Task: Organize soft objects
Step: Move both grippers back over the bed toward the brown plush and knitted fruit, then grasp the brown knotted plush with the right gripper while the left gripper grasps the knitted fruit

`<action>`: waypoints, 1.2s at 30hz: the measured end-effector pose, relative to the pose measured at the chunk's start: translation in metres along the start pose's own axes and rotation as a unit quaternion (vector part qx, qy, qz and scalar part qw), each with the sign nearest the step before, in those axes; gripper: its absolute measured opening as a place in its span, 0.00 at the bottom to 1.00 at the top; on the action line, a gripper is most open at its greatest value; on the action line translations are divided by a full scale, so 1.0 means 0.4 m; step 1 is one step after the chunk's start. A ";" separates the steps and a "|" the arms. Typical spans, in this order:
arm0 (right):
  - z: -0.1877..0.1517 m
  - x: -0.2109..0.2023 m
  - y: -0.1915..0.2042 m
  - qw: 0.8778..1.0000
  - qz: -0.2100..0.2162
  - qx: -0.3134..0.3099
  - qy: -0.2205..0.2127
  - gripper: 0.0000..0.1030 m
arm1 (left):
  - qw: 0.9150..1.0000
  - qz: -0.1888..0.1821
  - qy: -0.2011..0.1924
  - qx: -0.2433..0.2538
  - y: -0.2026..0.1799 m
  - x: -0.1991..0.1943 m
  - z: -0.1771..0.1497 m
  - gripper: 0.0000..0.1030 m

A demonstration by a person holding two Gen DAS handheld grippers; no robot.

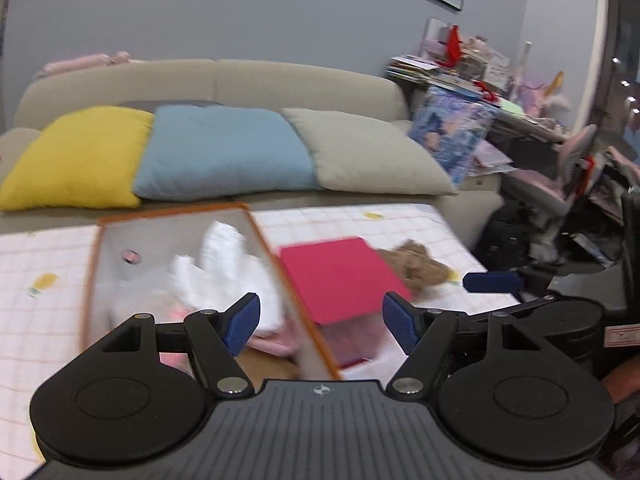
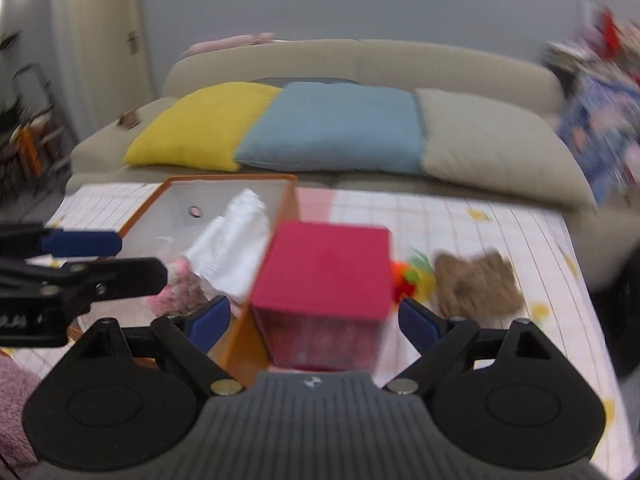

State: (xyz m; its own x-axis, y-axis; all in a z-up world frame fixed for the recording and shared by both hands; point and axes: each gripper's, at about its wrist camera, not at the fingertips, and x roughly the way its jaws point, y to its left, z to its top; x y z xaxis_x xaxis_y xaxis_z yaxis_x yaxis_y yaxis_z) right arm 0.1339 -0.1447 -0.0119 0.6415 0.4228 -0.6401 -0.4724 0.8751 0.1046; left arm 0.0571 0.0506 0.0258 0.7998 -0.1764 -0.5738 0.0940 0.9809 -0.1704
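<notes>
While I am holding both sets of jaws spread and empty, the left gripper (image 1: 320, 322) is hovering over the orange-rimmed bin (image 1: 280, 264) holding a white cloth (image 1: 224, 264). The right gripper (image 2: 316, 322) is facing the pink box (image 2: 326, 268); the brown plush (image 2: 476, 284) is lying beyond on the desk (image 2: 460, 220).

Both wrist views low over table (image 1: 400, 220), facing sofa (image 2: 440, 64), sharing orange-rimmed box (image 1: 276, 264), left camera further left
</notes>
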 end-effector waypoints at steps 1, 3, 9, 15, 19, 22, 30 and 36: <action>-0.013 -0.010 -0.013 1.000 -0.006 0.010 -0.001 0.87 | 1.000 -0.009 0.002 -0.002 -0.012 0.004 -0.007 0.80; -0.041 -0.023 -0.045 0.999 -0.021 0.028 0.002 0.87 | 1.000 -0.024 0.009 -0.005 -0.036 0.017 -0.018 0.80; -0.099 -0.042 -0.112 0.997 -0.063 0.038 0.016 0.86 | 0.997 -0.062 0.037 0.013 -0.111 0.072 -0.033 0.80; -0.112 -0.037 -0.191 0.993 -0.065 0.099 0.017 0.83 | 0.995 -0.083 0.047 0.042 -0.163 0.120 -0.018 0.78; -0.101 -0.012 -0.239 0.990 -0.089 0.113 0.011 0.82 | 0.993 -0.085 0.046 0.071 -0.194 0.161 0.015 0.78; -0.087 0.025 -0.284 0.986 -0.097 0.136 0.006 0.82 | 0.990 -0.079 0.058 0.100 -0.210 0.207 0.043 0.77; -0.062 0.156 -0.368 0.979 -0.092 0.180 -0.017 0.83 | 0.973 -0.070 0.103 0.196 -0.232 0.344 0.126 0.74; -0.058 0.261 -0.409 0.973 -0.077 0.217 -0.010 0.88 | 0.950 -0.059 0.151 0.265 -0.239 0.441 0.172 0.73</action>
State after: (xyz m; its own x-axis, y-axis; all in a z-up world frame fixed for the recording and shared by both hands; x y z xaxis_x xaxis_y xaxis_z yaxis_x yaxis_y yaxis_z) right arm 0.2642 -0.2492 -0.1137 0.6984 0.2788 -0.6592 -0.0729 0.9439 0.3219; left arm 0.2301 -0.0687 -0.0041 0.5665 -0.2248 -0.7928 0.5222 0.8422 0.1343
